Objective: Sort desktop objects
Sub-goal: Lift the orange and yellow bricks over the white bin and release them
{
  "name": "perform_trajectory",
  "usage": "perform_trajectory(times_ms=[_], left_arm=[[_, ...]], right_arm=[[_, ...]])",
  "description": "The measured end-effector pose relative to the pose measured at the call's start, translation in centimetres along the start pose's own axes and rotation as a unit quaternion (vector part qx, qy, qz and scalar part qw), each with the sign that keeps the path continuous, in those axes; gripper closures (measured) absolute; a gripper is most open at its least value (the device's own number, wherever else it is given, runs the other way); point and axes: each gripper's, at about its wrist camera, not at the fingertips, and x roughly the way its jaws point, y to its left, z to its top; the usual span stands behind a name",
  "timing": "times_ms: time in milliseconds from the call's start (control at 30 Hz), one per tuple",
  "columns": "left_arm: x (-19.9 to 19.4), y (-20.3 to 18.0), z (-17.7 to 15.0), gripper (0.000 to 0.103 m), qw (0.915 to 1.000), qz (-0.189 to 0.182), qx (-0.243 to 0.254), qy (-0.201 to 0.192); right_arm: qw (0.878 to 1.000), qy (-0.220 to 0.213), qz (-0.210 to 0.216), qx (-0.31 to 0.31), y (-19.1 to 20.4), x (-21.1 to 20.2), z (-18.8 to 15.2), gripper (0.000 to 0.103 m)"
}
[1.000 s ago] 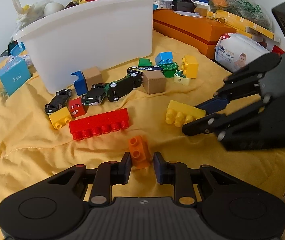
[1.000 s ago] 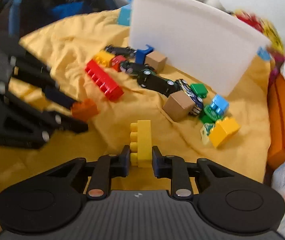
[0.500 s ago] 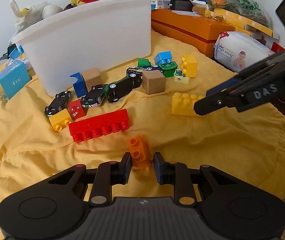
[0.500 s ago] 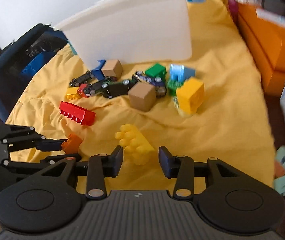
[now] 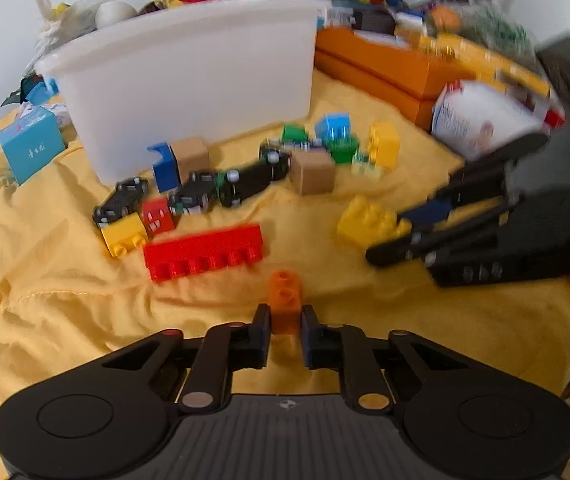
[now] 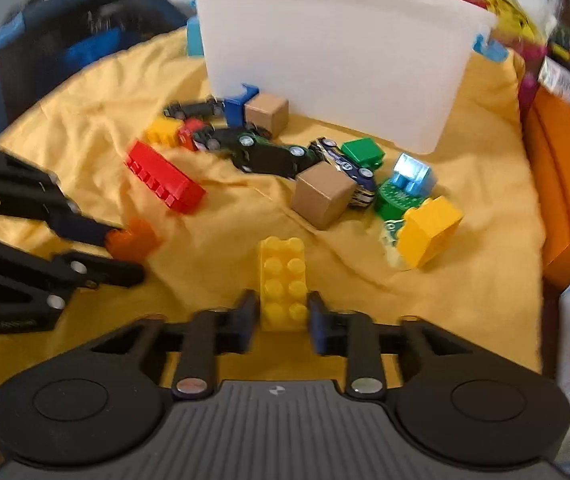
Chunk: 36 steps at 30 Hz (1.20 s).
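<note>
On the near yellow cloth (image 5: pixel 65 320), we are clamping the left gripper (image 5: pixel 285 326) on the light, rigid orange brick (image 5: pixel 284 300) while closing the right gripper (image 6: pixel 283 316) across the hard yellow brick's (image 6: pixel 283 280) flat sides.

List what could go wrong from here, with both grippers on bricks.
1. The right gripper is closing on the near end of the yellow brick; most of it sticks out ahead, so it may pivot or slip when lifted.
2. The left gripper pinches only the orange brick's near end; it might twist out.
3. The white bin has a tall wall; a low carry could hit it.
</note>
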Motion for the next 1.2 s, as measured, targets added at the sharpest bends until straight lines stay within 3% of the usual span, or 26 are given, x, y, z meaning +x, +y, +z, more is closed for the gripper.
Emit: perform_trajectory(times_ms=[167,367,633,800,1033,1200], left_arm=[[-3.4,0.4,2.8,0.086,0.9984,0.006,0.004,-0.055],[-6.6,0.1,6.5,0.086,0.9920,0.023,0.026,-0.121],[-7.5,1.3,10.8,0.086,0.9815,0.064,0.049,-0.173],[-7.1,3.4,13.9,0.086,0.9758,0.093,0.049,-0.192],[-4.8,6.5,17.7,0.086,0.9684,0.132,0.039,-0.208],[-0.2,9.2,19.2,0.084,0.9744,0.137,0.000,-0.178]], right_arm=[[1.000,-0.019,-0.006,-0.012,0.9,-2.0,0.5,0.075],[0.997,-0.078,-0.022,-0.014,0.4,-5.2,3.2,0.075],[0.987,-0.156,-0.030,-0.007,-1.3,-8.2,7.5,0.075],[0.976,-0.207,-0.061,-0.026,-2.1,-8.2,10.6,0.075],[0.974,-0.215,-0.066,-0.030,-3.7,-5.7,15.3,0.075],[0.976,-0.206,-0.067,-0.001,-4.6,-3.0,17.5,0.075]])
